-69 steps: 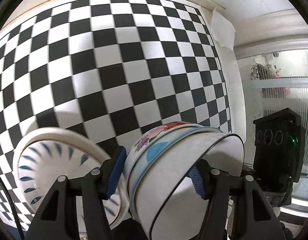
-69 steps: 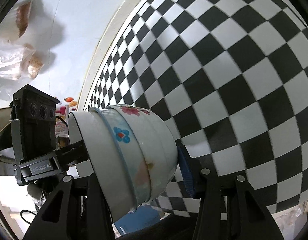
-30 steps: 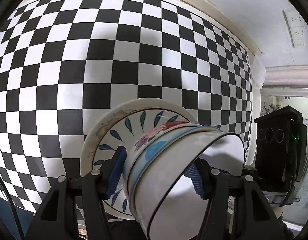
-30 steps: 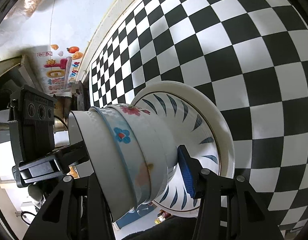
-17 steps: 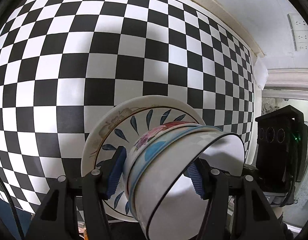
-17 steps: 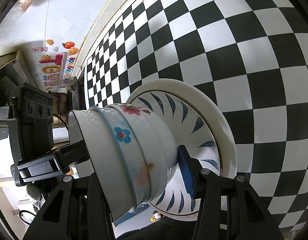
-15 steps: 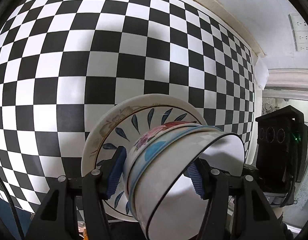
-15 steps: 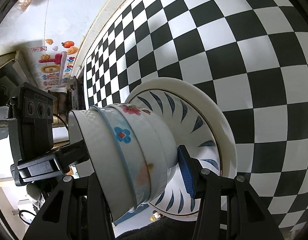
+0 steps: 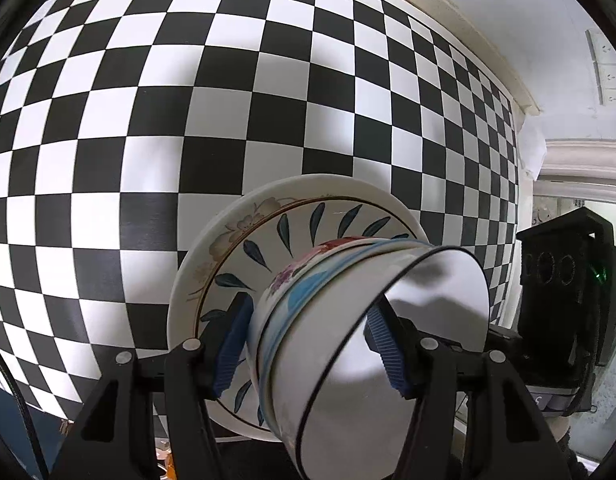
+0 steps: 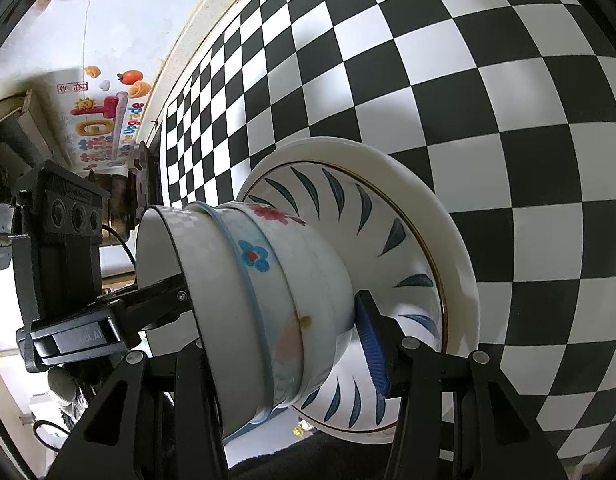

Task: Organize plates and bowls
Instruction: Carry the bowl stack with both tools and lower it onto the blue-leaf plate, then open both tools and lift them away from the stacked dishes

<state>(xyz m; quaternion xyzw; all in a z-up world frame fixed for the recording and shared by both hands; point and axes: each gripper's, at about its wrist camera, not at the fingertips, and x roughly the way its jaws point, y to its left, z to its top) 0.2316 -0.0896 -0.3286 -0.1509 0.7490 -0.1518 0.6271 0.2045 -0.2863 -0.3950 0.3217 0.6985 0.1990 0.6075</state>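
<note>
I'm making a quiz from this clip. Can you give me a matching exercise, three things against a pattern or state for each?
Things:
1. plate
2. nested bowls
3. tablecloth

Descriptions:
A. black and white checks
B. dark blue leaf strokes inside a thin gold line
C. gripped from both sides by the left gripper and right gripper

Pairs: 1-B, 2-C, 3-A

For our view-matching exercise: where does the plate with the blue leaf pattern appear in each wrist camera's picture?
Left wrist view: the plate sits at lower centre, behind the stacked bowls.
Right wrist view: the plate is right of centre, behind the same bowls.
Shared landmark: the checkered tablecloth under it.
</note>
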